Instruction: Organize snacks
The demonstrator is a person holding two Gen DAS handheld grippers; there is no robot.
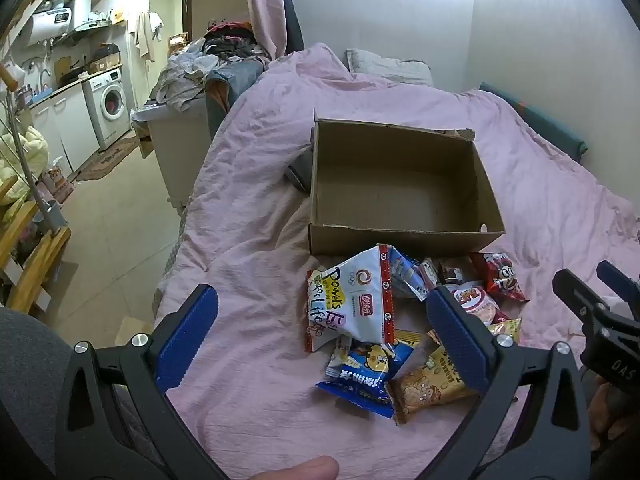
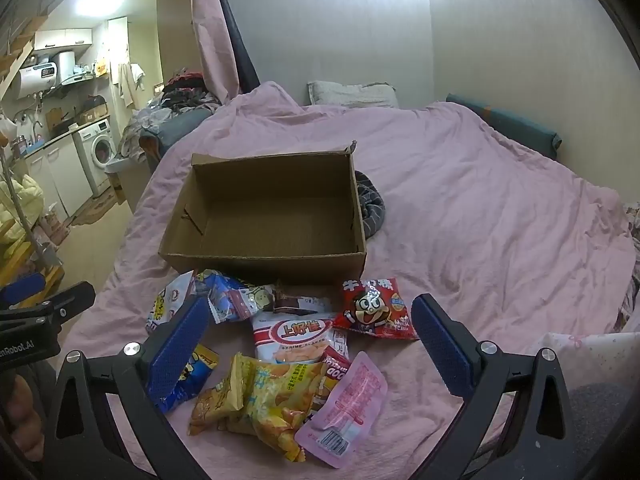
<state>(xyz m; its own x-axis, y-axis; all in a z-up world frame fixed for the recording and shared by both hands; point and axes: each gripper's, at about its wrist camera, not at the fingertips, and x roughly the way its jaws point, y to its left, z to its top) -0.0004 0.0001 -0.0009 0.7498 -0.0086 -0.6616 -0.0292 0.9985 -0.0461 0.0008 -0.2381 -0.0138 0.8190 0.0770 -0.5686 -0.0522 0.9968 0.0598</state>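
On the pink bedspread [image 1: 248,208], in the left wrist view, we list: one open cardboard box [image 1: 400,236] with nothing in it, and just in front of its near wall a loose heap of snack packets, among them a white "Powers Life" bag [image 1: 352,300] lying on top, a blue cartoon packet [image 1: 366,376], a tan biscuit packet [image 1: 430,392] and a red cartoon packet [image 1: 500,278]. Our left gripper [image 1: 320,332] hangs above the heap with its blue fingers spread wide, holding nothing. We judge the task barely begun: no packet is in the box, all are left to sort. Room, this side: a washing machine [image 1: 110,102], white kitchen cabinets [image 1: 60,128], a wall water heater [image 1: 48,24], piled clothes [image 1: 216,52] and a grey pillow [image 1: 388,66] at the head of the bed. In the right wrist view we list the same box [image 2: 256,258], again bare inside, with a grey striped cloth [image 2: 372,204] against its right wall. Near it lie the red packet [image 2: 376,310], a white shrimp-flakes bag [image 2: 298,338], a yellow crisps bag [image 2: 276,400], a pink sachet [image 2: 348,408] and a small brown bar [image 2: 288,302]. Our right gripper [image 2: 308,340] is likewise spread wide and empty over the heap. A teal bolster [image 2: 504,126] lies along the far wall.
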